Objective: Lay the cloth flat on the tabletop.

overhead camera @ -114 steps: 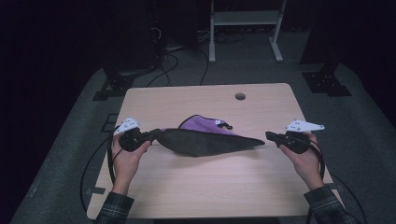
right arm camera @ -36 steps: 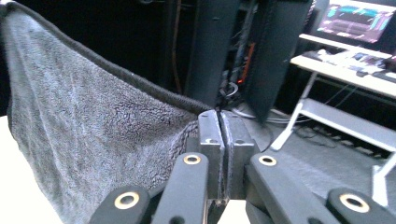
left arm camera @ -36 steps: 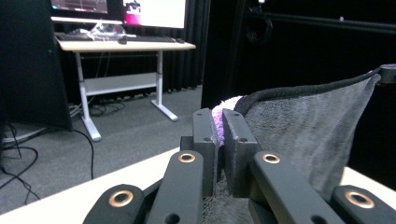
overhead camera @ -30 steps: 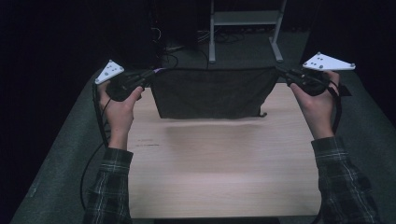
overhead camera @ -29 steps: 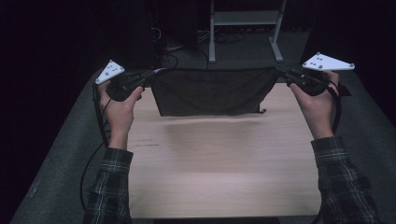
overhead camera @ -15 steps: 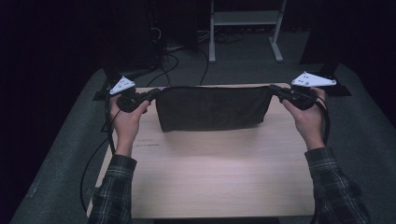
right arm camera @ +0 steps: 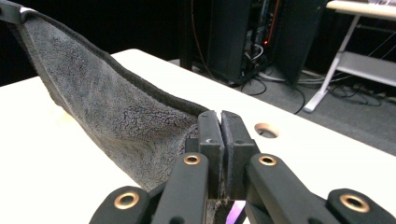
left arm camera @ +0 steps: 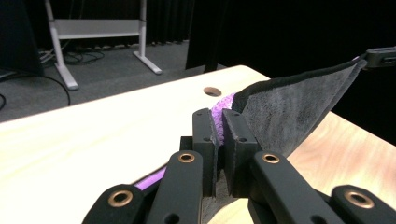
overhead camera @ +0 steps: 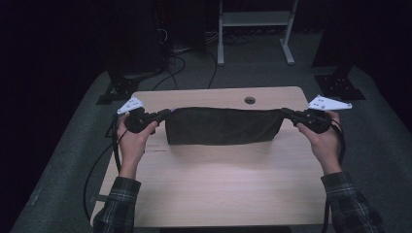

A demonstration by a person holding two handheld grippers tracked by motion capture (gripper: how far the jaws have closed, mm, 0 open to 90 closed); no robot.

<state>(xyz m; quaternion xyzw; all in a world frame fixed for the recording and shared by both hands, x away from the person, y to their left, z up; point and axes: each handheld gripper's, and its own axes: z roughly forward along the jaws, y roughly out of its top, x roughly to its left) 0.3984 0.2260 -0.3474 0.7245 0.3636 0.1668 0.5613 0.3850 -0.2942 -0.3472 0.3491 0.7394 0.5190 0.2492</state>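
Item: dark grey towel (overhead camera: pixel 222 126), purple reverse. We hold it stretched, one top corner per claw — left claw (overhead camera: pixel 163 114) and right claw (overhead camera: pixel 285 113) both clenched on cloth — lower edge on tabletop (overhead camera: pixel 209 184), so it spreads flat, uncreased.

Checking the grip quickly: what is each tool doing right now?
Left tool: shut on the dark towel.
Right tool: shut on the dark towel.

Light wood desk (overhead camera: pixel 218 194) with a round cable hole (overhead camera: pixel 249 100) near the far edge. Behind it there's a white metal stand (overhead camera: pixel 255 19), tangled cables (overhead camera: pixel 180 53) on grey floor, all pretty dark.
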